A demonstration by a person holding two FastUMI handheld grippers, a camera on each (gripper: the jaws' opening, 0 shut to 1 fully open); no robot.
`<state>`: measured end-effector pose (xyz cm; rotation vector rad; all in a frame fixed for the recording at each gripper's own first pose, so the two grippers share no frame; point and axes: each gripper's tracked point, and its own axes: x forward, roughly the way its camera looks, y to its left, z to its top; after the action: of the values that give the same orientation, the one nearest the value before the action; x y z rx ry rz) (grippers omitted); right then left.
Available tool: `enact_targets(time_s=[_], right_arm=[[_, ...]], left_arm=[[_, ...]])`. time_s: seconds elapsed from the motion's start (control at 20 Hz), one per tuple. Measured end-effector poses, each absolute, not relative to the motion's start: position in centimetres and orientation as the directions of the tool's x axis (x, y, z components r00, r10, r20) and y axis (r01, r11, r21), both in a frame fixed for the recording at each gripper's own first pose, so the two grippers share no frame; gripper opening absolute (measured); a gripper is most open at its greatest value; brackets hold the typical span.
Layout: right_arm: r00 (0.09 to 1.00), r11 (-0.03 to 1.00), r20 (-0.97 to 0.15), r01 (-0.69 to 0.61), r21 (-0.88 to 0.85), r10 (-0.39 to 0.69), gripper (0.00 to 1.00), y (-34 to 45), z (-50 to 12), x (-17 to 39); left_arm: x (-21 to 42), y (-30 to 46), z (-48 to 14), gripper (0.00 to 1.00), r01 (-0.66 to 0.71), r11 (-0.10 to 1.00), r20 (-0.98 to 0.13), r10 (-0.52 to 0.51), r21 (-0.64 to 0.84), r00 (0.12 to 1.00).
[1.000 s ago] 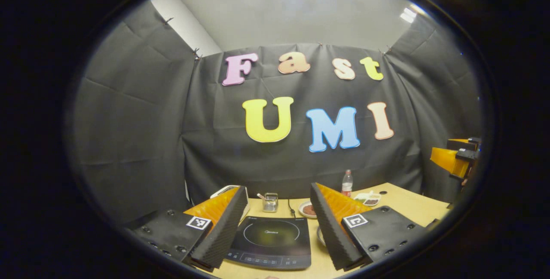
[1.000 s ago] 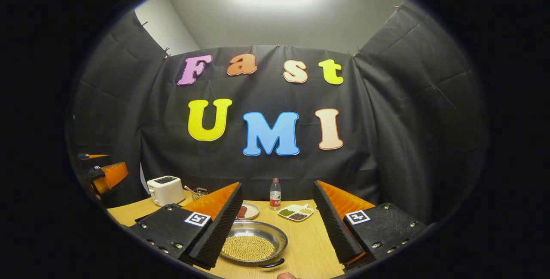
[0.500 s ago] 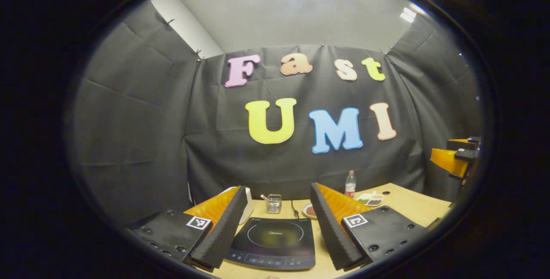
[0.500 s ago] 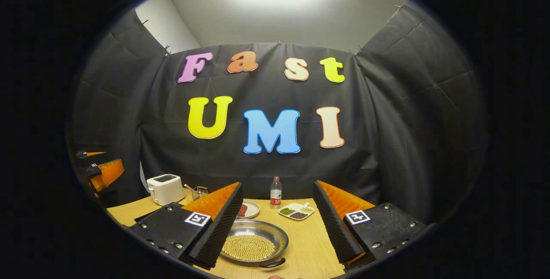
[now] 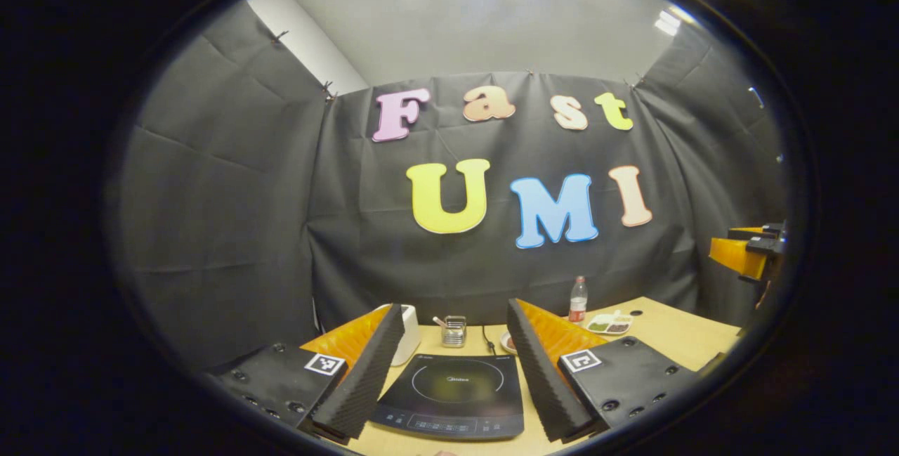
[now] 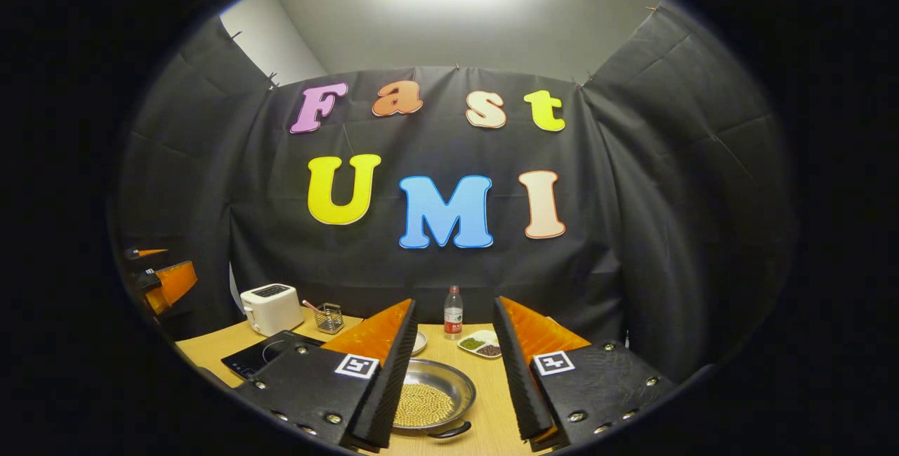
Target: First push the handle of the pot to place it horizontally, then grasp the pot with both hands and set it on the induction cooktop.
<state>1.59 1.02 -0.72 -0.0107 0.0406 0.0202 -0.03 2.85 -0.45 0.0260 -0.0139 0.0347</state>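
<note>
A shallow steel pot [image 6: 432, 400] holding yellowish grains sits on the wooden table [image 6: 491, 400], with a black handle [image 6: 449, 431] on its near rim. My right gripper [image 6: 454, 303] hovers above and in front of it, open, the pot showing in the gap between its fingers. The black induction cooktop [image 5: 453, 396] lies flat below my left gripper [image 5: 454, 310], which is open and holds nothing. The cooktop [image 6: 263, 354] is left of the pot in the right gripper view. Each gripper shows at the edge of the other's view: the right gripper [image 5: 744, 256], the left gripper [image 6: 165, 280].
Along the back of the table stand a white toaster [image 6: 270, 308], a wire basket [image 6: 329, 317], a small plate [image 6: 419, 342], a plastic bottle [image 6: 453, 312] and a divided dish [image 6: 481, 345]. Black cloth walls close in the booth.
The right gripper's fingers have come closer together but still stand apart, and the cooktop has come into its view. The left gripper view has drifted slightly, so things there sit further right.
</note>
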Motion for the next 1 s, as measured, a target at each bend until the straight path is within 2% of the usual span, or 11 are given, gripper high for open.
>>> enact_targets(time_s=[0.05, 0.1, 0.15, 0.25, 0.3, 0.35, 0.5, 0.8, 0.85, 0.95, 1.0], right_arm=[[0.999, 1.000, -0.046, -0.021, -0.015, 0.020, 0.66, 1.1, -0.9, 1.6], [0.998, 0.999, -0.059, -0.037, -0.015, 0.036, 0.49, 1.5, -1.1, 1.6], [0.995, 0.998, -0.076, -0.060, -0.013, 0.059, 0.33, 2.3, -1.7, 1.7], [0.995, 0.998, -0.091, -0.054, -0.020, 0.052, 0.35, 2.3, -2.3, 2.4], [0.995, 0.998, -0.084, -0.056, -0.013, 0.055, 0.08, 2.4, -2.0, 2.2], [0.991, 0.996, -0.097, -0.094, 0.000, 0.093, 0.04, 3.7, -2.3, 2.2], [0.980, 0.989, -0.140, -0.144, -0.016, 0.141, 0.06, 5.2, -3.6, 2.0], [0.959, 0.984, -0.229, -0.177, -0.034, 0.165, 0.06, 7.9, -7.3, 1.5], [0.955, 0.982, -0.247, -0.183, -0.050, 0.165, 0.06, 8.0, -8.1, 1.3], [0.942, 0.978, -0.287, -0.199, -0.062, 0.174, 0.06, 8.4, -9.5, 0.7], [0.936, 0.976, -0.301, -0.210, -0.063, 0.182, 0.06, 8.7, -10.0, 0.6]], left_arm=[[0.0, 2.9, -0.4, 0.99, -0.035, 0.999, 0.017, 0.034, 0.028, 0.999], [0.1, 3.0, -0.5, 0.96, -0.033, 0.999, 0.018, 0.032, 0.028, 0.999], [0.0, 3.2, -0.5, 0.99, -0.033, 0.999, 0.018, 0.032, 0.027, 0.999], [0.2, 3.5, -0.6, 0.96, -0.035, 0.999, 0.018, 0.034, 0.023, 0.999], [0.2, 3.8, -0.6, 0.99, -0.039, 0.999, 0.020, 0.038, 0.026, 0.999], [0.3, 4.1, -0.6, 0.99, -0.042, 0.999, 0.022, 0.041, 0.029, 0.999], [0.5, 4.8, -0.9, 0.96, -0.036, 0.999, 0.025, 0.035, 0.030, 0.999], [1.1, 6.9, -2.7, 0.99, -0.019, 1.000, 0.009, 0.019, 0.010, 1.000], [1.2, 7.1, -3.2, 0.92, -0.011, 1.000, 0.007, 0.011, 0.004, 1.000], [1.2, 7.8, -4.4, 0.99, -0.015, 1.000, -0.020, 0.015, 0.001, 1.000], [1.1, 7.9, -4.3, 0.96, -0.013, 1.000, -0.018, 0.012, -0.006, 1.000]])
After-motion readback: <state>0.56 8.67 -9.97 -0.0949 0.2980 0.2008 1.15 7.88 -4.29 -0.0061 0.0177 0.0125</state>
